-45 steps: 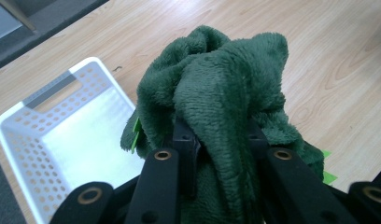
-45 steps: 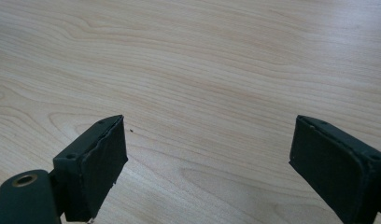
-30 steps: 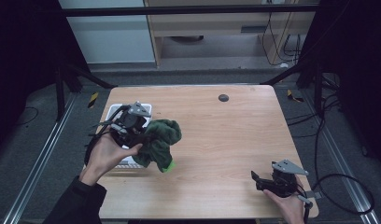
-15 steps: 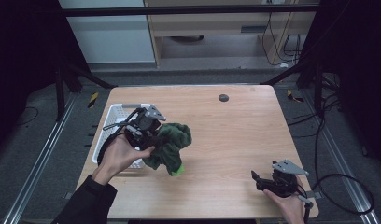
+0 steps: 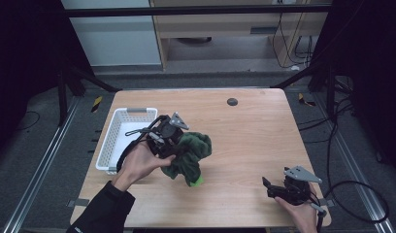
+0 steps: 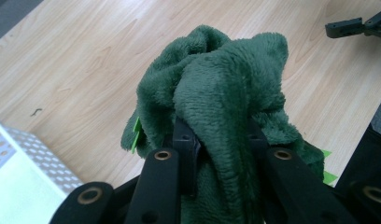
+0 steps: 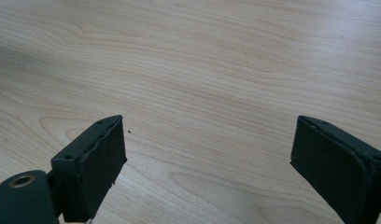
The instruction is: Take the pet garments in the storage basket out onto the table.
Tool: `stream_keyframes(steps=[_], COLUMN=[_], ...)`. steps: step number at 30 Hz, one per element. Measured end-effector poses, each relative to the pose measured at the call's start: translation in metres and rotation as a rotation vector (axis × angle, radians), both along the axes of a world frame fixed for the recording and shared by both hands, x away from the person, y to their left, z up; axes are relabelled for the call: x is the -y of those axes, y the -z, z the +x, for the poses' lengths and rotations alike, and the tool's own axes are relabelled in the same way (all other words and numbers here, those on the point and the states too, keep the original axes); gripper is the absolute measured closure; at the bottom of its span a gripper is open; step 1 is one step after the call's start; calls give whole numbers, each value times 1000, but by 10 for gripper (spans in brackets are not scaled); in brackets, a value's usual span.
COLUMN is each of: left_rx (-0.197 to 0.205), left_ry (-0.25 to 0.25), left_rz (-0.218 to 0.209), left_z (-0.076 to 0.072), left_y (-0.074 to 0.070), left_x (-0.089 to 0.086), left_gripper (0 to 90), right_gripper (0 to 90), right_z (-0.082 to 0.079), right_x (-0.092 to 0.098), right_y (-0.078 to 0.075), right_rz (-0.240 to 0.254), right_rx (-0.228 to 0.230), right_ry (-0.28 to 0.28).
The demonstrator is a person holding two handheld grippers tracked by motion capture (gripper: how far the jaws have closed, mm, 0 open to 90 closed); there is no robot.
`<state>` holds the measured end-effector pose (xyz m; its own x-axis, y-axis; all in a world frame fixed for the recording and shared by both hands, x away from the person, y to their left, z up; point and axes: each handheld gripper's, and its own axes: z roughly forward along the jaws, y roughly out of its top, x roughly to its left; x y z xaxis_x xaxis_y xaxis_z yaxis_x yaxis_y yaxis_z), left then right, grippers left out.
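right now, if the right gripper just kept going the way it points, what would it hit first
Probably just the bare wooden table: the right gripper has open jaws with nothing between or ahead. The green plush sits farther along, though depth is hard to judge.

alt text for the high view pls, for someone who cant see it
The left gripper is shut on a dark green plush toy, holding it above a wooden table just right of a white basket. The right gripper rests open near the table's front right corner.

Bright, evenly lit tabletop (image 5: pixel 254 141) amid dark surroundings; sharp pictures, soft shadows.
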<state>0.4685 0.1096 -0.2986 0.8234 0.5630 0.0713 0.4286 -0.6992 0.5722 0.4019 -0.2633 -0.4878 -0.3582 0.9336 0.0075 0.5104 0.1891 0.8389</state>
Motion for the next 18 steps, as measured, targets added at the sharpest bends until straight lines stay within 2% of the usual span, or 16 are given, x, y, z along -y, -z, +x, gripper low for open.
stream_keyframes(steps=[18], left_rx=[-42], left_ry=[56], left_rz=[14], left_z=[9], left_y=[25], left_x=[35], left_gripper=[739], right_gripper=[101], right_z=[0], right_x=[2], right_y=[0], right_rz=[-8], right_rx=[13], right_ry=[5])
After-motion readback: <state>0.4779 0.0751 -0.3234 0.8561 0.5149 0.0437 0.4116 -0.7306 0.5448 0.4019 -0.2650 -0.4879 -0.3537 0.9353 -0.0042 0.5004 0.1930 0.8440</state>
